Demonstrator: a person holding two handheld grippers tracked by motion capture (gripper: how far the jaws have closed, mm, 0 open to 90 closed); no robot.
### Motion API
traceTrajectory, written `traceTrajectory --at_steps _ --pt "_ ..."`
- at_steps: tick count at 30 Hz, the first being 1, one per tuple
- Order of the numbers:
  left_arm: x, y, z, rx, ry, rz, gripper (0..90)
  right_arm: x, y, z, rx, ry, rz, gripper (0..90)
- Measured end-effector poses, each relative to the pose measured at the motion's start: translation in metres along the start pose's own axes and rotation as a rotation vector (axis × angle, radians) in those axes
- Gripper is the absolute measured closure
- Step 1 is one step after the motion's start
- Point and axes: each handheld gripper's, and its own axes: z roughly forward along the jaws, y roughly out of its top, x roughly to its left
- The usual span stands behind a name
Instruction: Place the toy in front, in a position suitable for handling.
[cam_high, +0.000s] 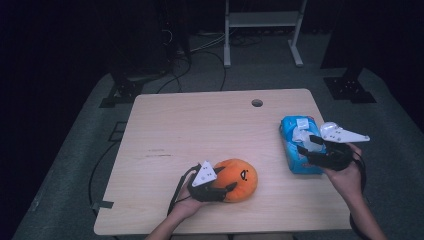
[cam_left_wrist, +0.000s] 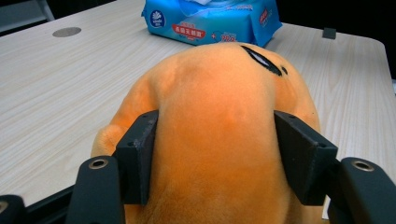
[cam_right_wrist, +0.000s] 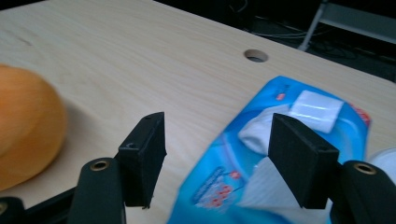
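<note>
An orange plush toy (cam_high: 245, 176) with a black stitched face lies near the table's front edge. My left gripper (cam_high: 225, 181) reaches it from the left, its pads pressing into both sides of the plush (cam_left_wrist: 215, 93). At the right side of the table (cam_high: 200, 125) lies a blue pack of wet wipes (cam_high: 291, 131), with a white sheet poking out of its top opening. My right gripper (cam_high: 310, 144) hovers just above the near end of that pack (cam_right_wrist: 219, 186). Its jaws stand wide apart and hold nothing.
A round cable hole (cam_high: 257, 103) sits in the tabletop near the far edge. Beyond the table stand a white metal frame (cam_high: 262, 30), dark stand feet (cam_high: 350, 87) and cables on the grey floor. The wipes pack lies close to the table's right edge.
</note>
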Motion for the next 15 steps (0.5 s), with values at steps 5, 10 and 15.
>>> traceTrajectory --at_steps 5,10,15 --pt "0.000 0.000 0.001 -0.002 -0.001 -0.008 34.4 -0.018 0.006 0.013 0.021 -0.055 0.037 35.8" --pt "0.001 -0.001 0.001 -0.003 -0.007 -0.012 33.7 -0.029 0.001 0.034 0.091 -0.091 0.057 40.2" --pt "0.002 -0.001 0.001 -0.001 -0.010 -0.013 33.1 -0.032 -0.006 0.045 0.142 -0.110 0.124 69.0"
